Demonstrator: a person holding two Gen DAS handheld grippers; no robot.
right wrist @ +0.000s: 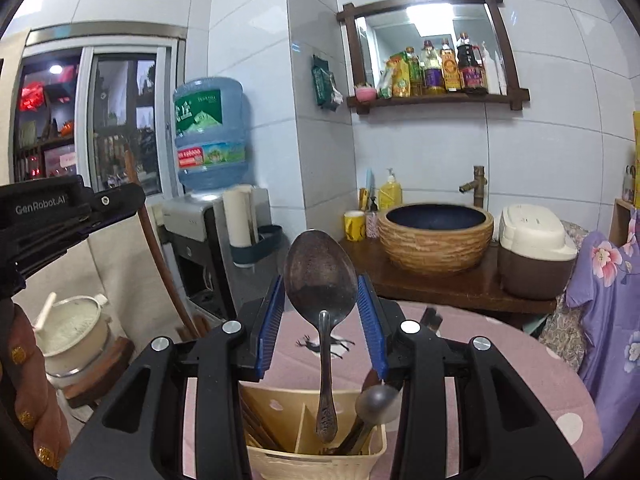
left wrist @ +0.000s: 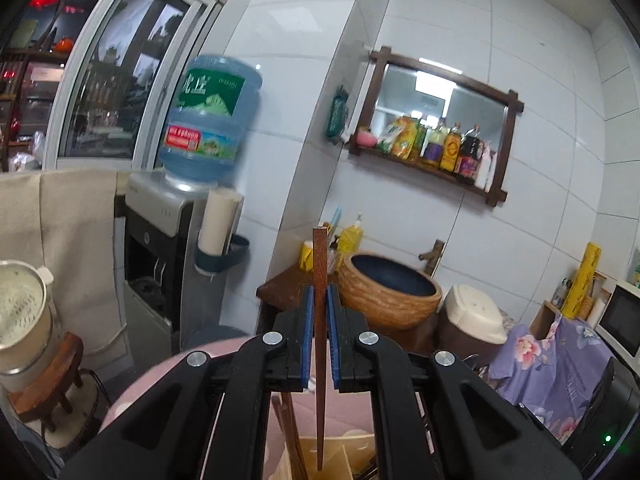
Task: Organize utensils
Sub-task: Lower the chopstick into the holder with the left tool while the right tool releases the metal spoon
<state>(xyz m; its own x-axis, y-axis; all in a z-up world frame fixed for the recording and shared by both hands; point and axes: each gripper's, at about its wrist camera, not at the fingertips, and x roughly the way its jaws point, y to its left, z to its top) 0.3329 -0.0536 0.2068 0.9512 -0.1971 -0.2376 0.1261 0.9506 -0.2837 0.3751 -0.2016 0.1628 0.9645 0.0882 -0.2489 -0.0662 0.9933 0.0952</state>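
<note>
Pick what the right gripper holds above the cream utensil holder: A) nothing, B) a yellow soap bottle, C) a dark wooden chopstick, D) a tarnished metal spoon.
D: the right gripper has its blue fingers closed on the bowl of a tarnished metal spoon, whose handle hangs down over the cream utensil holder.

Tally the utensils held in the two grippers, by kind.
Chopstick: 1, in the left gripper
Spoon: 1, in the right gripper
Total: 2
</note>
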